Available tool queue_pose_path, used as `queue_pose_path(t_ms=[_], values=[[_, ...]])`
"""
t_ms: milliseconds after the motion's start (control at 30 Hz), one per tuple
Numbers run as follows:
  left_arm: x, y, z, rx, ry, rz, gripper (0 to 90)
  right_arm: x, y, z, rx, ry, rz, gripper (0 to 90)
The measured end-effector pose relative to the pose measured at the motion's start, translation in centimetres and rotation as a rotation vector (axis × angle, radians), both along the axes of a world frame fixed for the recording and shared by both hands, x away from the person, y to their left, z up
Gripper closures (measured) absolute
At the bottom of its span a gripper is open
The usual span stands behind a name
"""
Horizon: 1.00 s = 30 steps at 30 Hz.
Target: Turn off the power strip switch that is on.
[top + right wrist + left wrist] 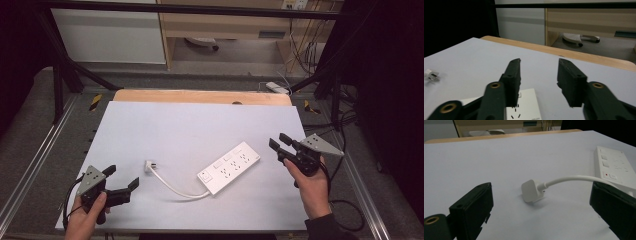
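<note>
Overhead, we hold the left gripper (121, 181) wide open and empty near the plug (149, 165), ready to take it, while the white strip (229, 167) lies mid-table on the mat (175, 125). Next, its own view frames the plug (532, 191) lying between spread jaws, untouched. Lastly, the right gripper (538, 65) hangs half-open and empty above the strip's (526, 105) end.

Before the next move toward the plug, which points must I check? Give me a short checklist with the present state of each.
1. Left tongs open, nothing between: ok.
2. Plug lies free on the table, ahead of the left tongs: ok.
3. Cable not under the tongs: ok.
4. Right tongs hold nothing: ok.
5. Power strip lies flat: ok.
6. Strip switch off: cannot tell.
</note>
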State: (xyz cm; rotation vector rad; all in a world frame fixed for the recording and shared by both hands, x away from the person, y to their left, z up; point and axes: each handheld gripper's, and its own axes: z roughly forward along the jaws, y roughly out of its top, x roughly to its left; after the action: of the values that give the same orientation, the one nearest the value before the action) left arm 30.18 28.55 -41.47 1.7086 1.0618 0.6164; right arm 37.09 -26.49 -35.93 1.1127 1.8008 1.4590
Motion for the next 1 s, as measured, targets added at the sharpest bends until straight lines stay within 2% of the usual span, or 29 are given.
queue_pose_path(t_ms=[233,467,600,700,1000], values=[[0.0,0.0,0.0,-0.001,-0.001,0.0,5.2,0.4,0.6,0.3,-0.018,-0.032,0.016,75.8],[0.0,0.0,0.0,-0.001,-0.002,0.0,5.2,0.9,0.9,0.5,-0.005,-0.049,0.028,88.0],[0.0,0.0,0.0,-0.002,-0.003,-0.001,5.2,1.1,1.1,0.6,-0.007,-0.048,0.034,90.0],[0.0,0.0,0.0,-0.002,-0.003,-0.001,5.2,1.5,1.3,0.6,0.016,-0.048,0.049,90.0],[0.0,0.0,0.0,0.0,-0.002,-0.001,5.2,2.7,2.7,0.3,-0.016,-0.021,0.057,90.0]])
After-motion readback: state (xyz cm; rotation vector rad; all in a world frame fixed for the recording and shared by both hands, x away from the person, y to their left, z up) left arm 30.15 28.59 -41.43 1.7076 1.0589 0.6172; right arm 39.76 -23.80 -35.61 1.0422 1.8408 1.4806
